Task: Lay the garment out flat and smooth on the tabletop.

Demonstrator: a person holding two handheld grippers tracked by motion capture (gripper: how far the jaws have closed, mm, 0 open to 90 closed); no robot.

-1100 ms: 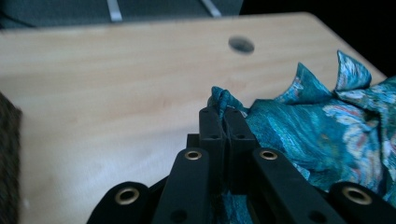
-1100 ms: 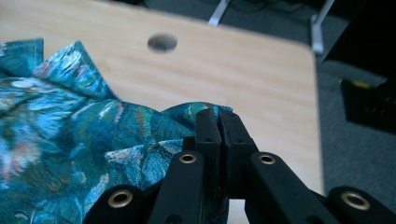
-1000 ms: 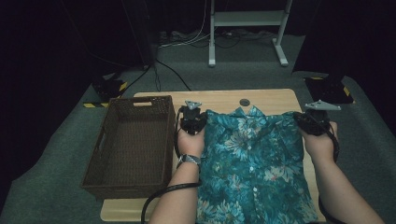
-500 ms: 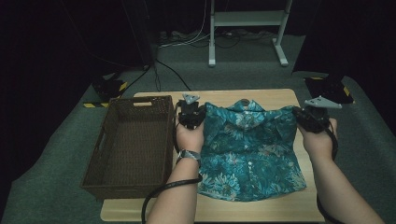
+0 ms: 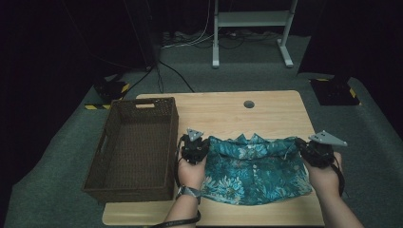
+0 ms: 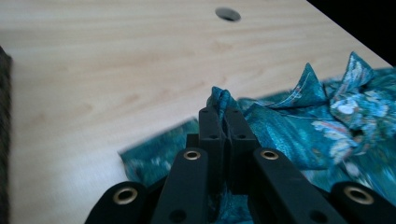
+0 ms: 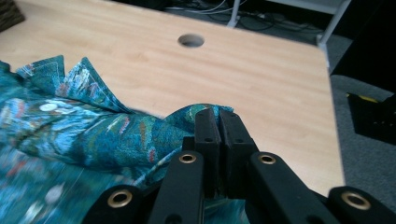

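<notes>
A teal flower-print shirt [image 5: 252, 166] lies bunched on the near half of the wooden table [image 5: 228, 111], collar toward the far side. My left gripper [image 5: 194, 149] is shut on the shirt's left shoulder edge. The left gripper view shows its jaws [image 6: 225, 114] pressed together, with a peak of the shirt's cloth [image 6: 299, 140] pinched between them. My right gripper [image 5: 313, 152] is shut on the right shoulder edge. In the right gripper view its jaws [image 7: 218, 116] clamp a fold of the shirt [image 7: 93, 135]. Both grippers sit low, just above the tabletop.
A dark woven basket [image 5: 127, 192] stands on the left part of the table, right beside my left hand, and it is empty. A round cable hole [image 5: 248, 104] sits in the far bare half of the table. Grey carpet surrounds the table.
Both grippers have moved down and toward the near edge, bringing the shirt's shoulders with them. The shirt now covers a shorter stretch of table and leaves the far half bare.
</notes>
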